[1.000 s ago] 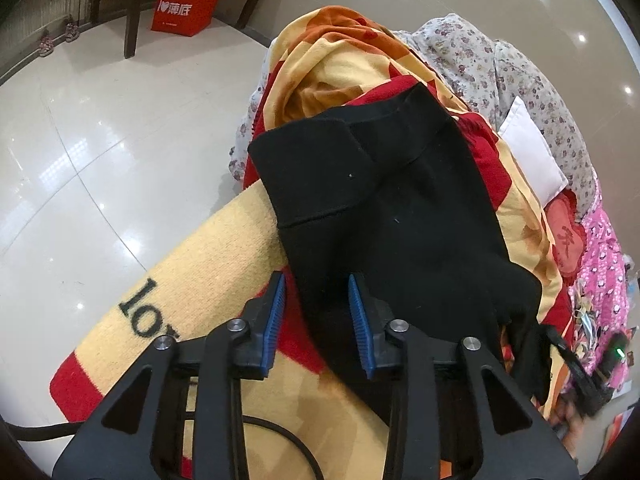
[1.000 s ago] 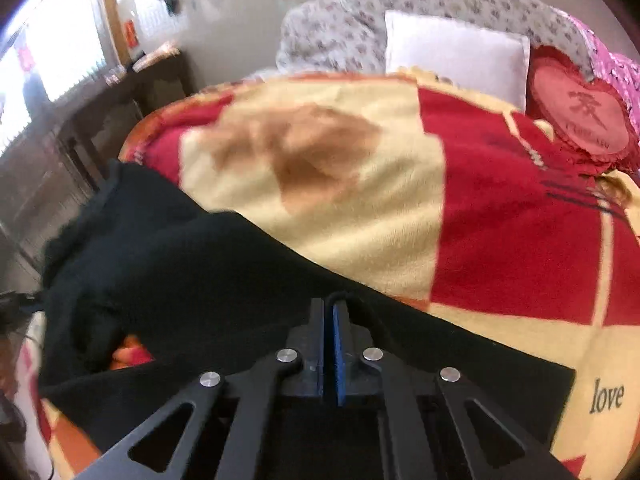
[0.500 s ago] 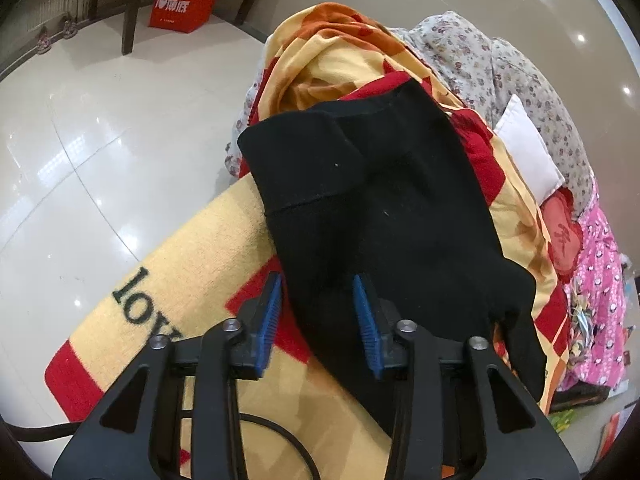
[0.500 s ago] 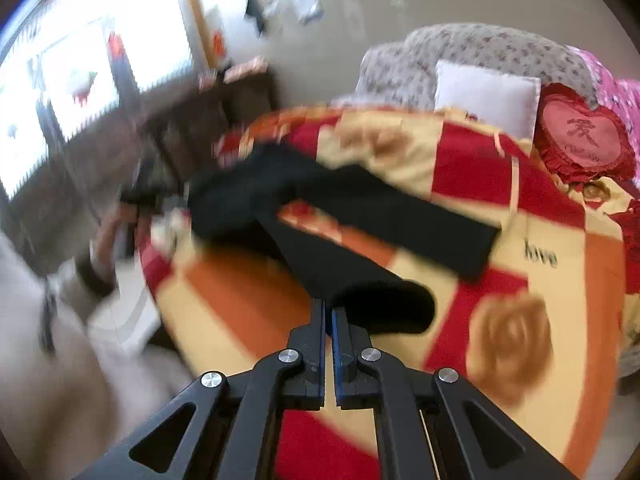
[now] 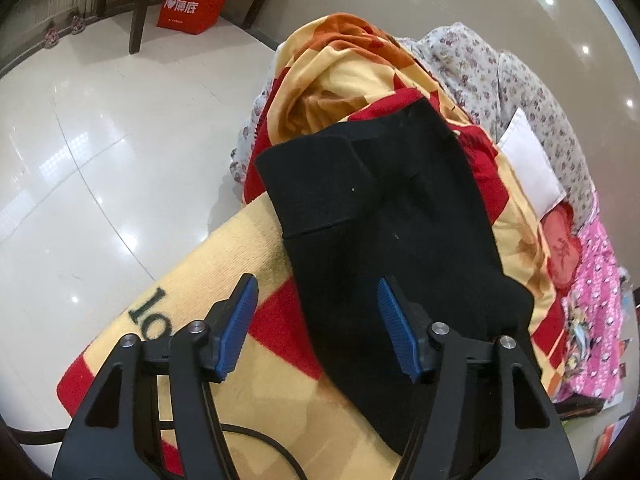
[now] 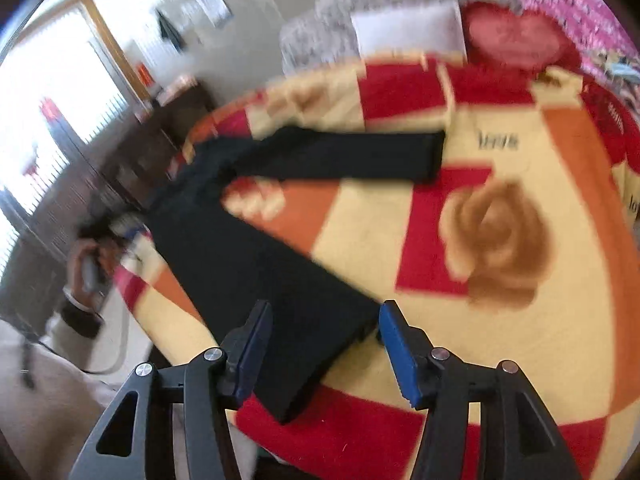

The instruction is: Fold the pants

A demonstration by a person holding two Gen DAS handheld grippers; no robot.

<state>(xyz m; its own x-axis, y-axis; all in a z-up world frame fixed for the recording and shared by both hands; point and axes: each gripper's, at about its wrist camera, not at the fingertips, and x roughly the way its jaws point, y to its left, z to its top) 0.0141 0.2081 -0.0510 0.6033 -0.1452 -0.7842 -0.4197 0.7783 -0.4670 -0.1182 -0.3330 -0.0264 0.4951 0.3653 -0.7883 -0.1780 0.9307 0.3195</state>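
On the left, the left gripper (image 5: 316, 312) hangs wide open over the pants (image 5: 392, 216) at their waist end, and to the right the right gripper (image 6: 324, 340), equally wide, straddles a leg cuff on the blanket (image 6: 500, 320); spreading looks finished, so next comes pinching that cuff to fold.

Black gripper arms with silver screws, ribbed blue fingers (image 5: 239, 322), a black cable (image 5: 256, 440), cream sleeve (image 6: 60, 360).
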